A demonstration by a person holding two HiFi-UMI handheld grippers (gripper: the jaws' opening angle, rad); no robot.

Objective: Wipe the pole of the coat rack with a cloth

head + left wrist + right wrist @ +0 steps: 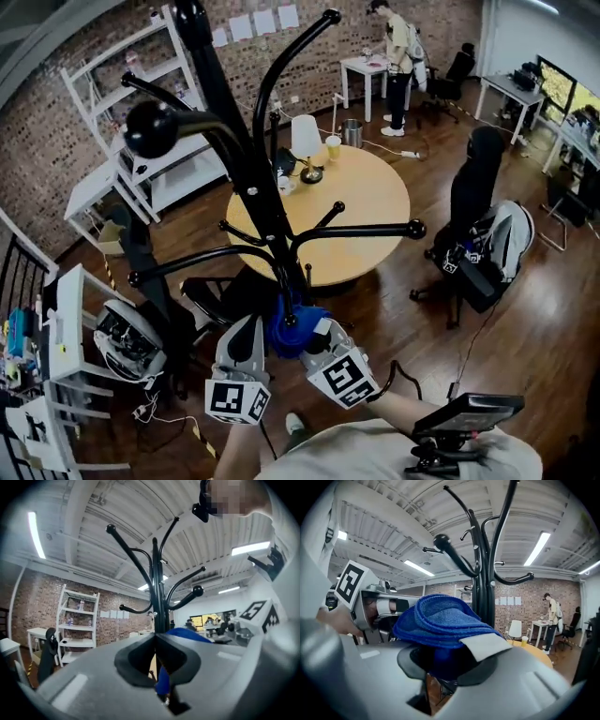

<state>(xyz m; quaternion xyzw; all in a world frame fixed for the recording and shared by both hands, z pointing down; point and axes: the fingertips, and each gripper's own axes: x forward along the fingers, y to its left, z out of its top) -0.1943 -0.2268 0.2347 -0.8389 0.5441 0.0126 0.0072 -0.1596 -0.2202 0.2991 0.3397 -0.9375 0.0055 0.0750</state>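
Right gripper: my jaws are clamped on the blue cloth, which is bunched up, its white label showing. The cloth sits against the black pole of the coat rack, low down, under the lowest ring of hooks.

Left gripper: my jaws are closed tip to tip just beside the pole. A strip of blue shows in the gap behind the tips; I cannot tell if it is pinched.

Surroundings: dark wood plank floor. A round wooden table behind the rack carries a white lamp. White shelving stands against the brick wall. A person stands at a far white desk.
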